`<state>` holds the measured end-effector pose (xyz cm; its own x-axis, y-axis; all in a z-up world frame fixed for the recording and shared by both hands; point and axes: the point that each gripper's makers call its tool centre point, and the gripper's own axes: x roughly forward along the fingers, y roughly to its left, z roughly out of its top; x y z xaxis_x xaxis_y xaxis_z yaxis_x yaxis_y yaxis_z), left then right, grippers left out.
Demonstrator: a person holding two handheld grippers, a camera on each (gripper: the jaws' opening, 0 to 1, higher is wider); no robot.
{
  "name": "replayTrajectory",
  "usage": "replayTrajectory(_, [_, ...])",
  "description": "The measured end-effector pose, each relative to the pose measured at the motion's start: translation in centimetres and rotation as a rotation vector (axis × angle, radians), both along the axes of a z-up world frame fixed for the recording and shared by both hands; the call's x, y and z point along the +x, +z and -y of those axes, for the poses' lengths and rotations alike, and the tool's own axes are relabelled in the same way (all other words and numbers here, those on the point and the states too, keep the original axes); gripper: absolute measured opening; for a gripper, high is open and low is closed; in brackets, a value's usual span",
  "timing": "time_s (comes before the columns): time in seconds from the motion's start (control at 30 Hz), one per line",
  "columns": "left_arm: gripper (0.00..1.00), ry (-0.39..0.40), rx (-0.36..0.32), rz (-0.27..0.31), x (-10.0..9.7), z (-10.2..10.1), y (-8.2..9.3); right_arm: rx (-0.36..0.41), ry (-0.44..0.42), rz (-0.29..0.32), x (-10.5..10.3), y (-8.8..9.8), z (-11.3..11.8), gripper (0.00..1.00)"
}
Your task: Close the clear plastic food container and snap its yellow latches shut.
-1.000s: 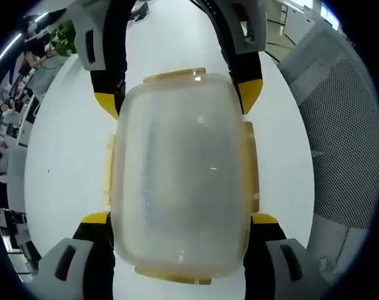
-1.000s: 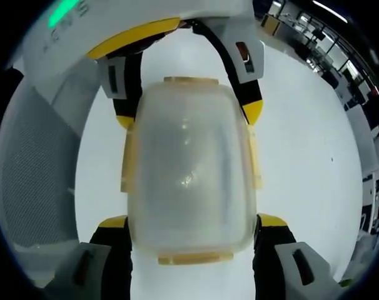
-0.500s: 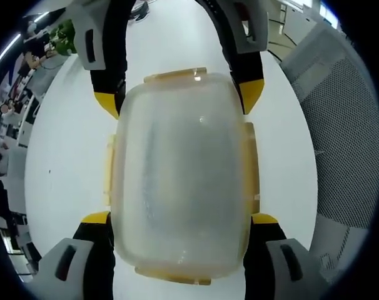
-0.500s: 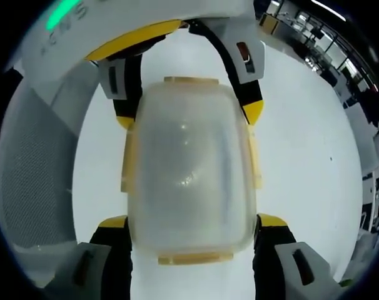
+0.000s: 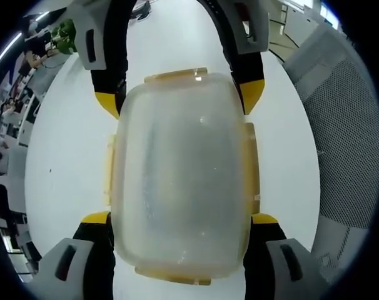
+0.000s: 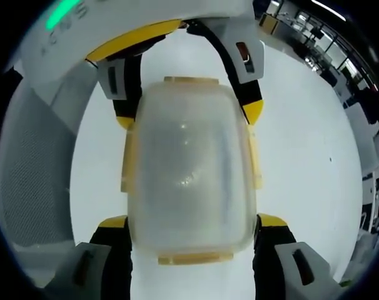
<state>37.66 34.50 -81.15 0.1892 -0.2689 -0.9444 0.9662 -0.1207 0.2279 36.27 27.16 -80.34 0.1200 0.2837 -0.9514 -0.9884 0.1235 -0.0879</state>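
Clear plastic container (image 5: 180,181) unmoved, left claw (image 5: 180,220), right claw (image 6: 192,222) still gripping its ends

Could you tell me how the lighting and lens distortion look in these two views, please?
Left gripper view: small glare specks on the clear plastic food container, fisheye bulging its sides, background desks blurred. Right gripper view: even light on the white table, a soft highlight mid-lid.

White round tabletop (image 5: 64,144), grey perforated mesh chair back (image 5: 343,125) at its edge, green plant-like object (image 5: 65,34) in the far background clutter, blurred office desks and equipment (image 6: 364,81) beyond the table's far side
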Motion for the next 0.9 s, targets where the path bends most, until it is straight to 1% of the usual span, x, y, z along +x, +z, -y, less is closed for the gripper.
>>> replayTrajectory(0.57, [0.86,0.004,0.001,0.001,1.1,-0.1,0.0,0.0,0.003,0.002,1.0,0.0,-0.2,0.8])
replayTrajectory(0.9, [0.86,0.007,0.002,0.0,2.3,-0.1,0.0,-0.002,0.005,0.002,2.3,0.0,-0.2,0.8])
